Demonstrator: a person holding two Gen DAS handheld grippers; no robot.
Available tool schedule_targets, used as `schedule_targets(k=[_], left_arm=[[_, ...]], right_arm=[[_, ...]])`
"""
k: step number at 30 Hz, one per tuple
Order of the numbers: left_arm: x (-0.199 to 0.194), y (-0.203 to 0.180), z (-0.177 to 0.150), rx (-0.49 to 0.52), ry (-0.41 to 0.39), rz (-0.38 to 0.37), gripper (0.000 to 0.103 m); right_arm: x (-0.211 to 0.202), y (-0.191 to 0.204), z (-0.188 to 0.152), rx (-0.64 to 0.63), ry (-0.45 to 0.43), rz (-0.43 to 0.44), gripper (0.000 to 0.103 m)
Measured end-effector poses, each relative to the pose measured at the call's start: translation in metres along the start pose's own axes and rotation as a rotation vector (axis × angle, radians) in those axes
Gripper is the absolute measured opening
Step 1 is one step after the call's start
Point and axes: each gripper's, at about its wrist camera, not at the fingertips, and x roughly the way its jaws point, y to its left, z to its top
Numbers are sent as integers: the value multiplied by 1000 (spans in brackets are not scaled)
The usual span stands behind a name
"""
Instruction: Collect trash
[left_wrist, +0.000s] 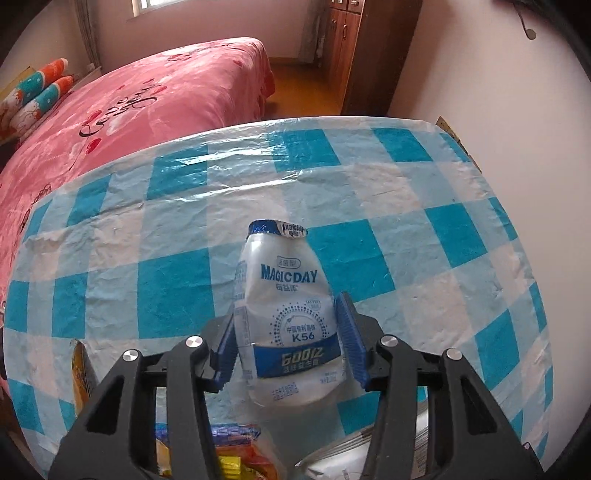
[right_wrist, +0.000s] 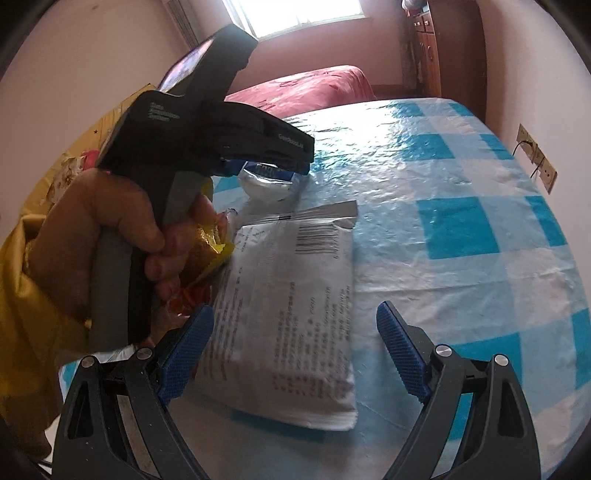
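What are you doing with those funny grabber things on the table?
A person is picking up trash with a hand-held gripper in each hand. The left hand-held gripper has a white drink bottle between its fingers, over the blue checked tablecloth. The right hand-held gripper is open, pointing at a white packet lying flat. Yellow and orange wrappers lie beside it.

Window (right_wrist: 295, 14) daylight, tablecloth (right_wrist: 424, 155) glare, fisheye edges dark, mild blur.

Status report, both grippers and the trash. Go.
Left gripper jaws clamped on bottle. Right gripper open, hovering over white packet. Yellow wrapper beside packet. Nothing blocking.
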Motion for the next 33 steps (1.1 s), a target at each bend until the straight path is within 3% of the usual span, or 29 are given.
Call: schedule_targets(k=[11,15,18,23,29,33], left_arm=[[-34,35,-9,-114,-96,-26,50],[-54,46,-18,-132,-132,-32,50],[-72,52,-29,-134,-164,-22,50],[-100,66,-54,-146,-202,-23,50],[-124,82,-96,-167,-226,-27,50],[-135,93,-127,-190,-232,-28,50]], right_arm=[[14,11,5,-70,-2,-93,91],[15,9,6,-75,-10,-83,71],[13,10,6,-77,-12,-84,67],[5,-1,5,-51,-39,-61,51],[-4,1,-3,-58,-40,-78,52],[-4,8,-5,-58,-21,-94,70]])
